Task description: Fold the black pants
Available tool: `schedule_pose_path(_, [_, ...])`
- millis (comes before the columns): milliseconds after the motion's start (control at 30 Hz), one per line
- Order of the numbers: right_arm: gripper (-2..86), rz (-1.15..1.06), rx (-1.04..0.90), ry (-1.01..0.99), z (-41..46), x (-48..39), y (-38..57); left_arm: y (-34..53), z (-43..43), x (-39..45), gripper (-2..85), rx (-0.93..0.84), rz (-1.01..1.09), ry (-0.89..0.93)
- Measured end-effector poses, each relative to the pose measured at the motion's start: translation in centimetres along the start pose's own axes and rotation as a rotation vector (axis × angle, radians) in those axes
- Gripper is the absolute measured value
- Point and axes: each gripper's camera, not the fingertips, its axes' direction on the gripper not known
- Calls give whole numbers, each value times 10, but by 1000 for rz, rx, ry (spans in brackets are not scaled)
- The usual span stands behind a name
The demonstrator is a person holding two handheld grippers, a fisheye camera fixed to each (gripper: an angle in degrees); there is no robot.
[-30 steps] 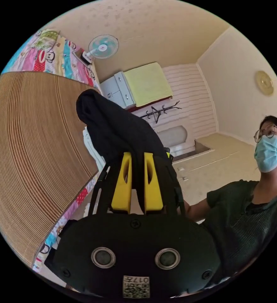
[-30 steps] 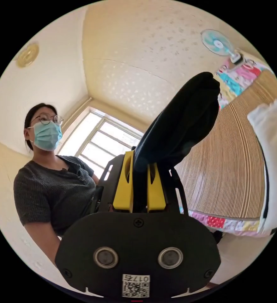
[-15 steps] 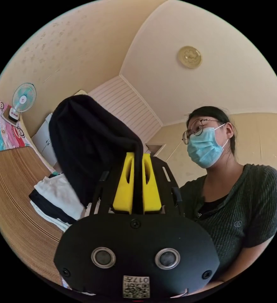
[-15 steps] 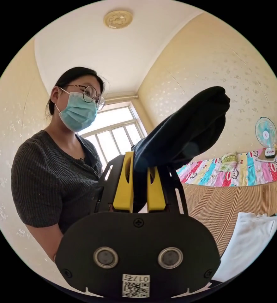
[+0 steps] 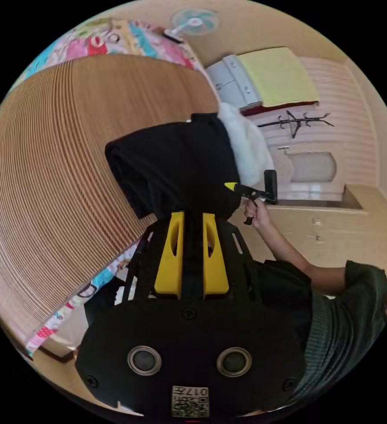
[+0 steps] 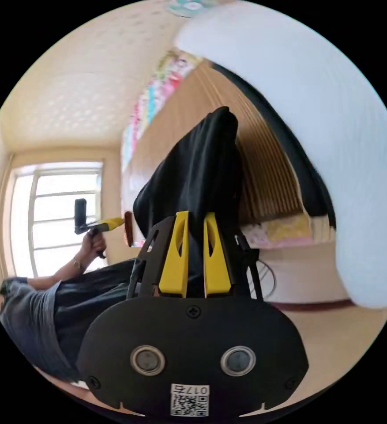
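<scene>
Both grippers are clamped on the black pants [image 5: 175, 163]: the left gripper [image 5: 192, 221] and the right gripper [image 6: 192, 221] each pinch an edge, the bundle bunched over the bamboo mat [image 5: 47, 176]. It seems partly folded, though how many folds remain is unclear.

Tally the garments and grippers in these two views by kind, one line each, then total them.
Black pants: 1
White garment: 1
Grippers: 2, the left gripper and the right gripper, each clamped on the pants
Total: 4
</scene>
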Motion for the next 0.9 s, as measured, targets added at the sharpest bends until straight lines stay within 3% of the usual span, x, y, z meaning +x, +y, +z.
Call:
schedule_pose_path(133, [56,-56,28,165,3,-30,-2,23,59,-76,84,-91,-219,58])
schedule_pose_path(367, [104,-65,72,118,10,-18,-37,18,84,-145,141,21,-334,61])
schedule_pose_path(700, [180,-62,176,130,30,-21,-27,-41,110,-201,153,52,-318,22])
schedule_pose_path(900, [220,17,183,185,70,-1,-36,-51,125,-211,159,68,-240,95])
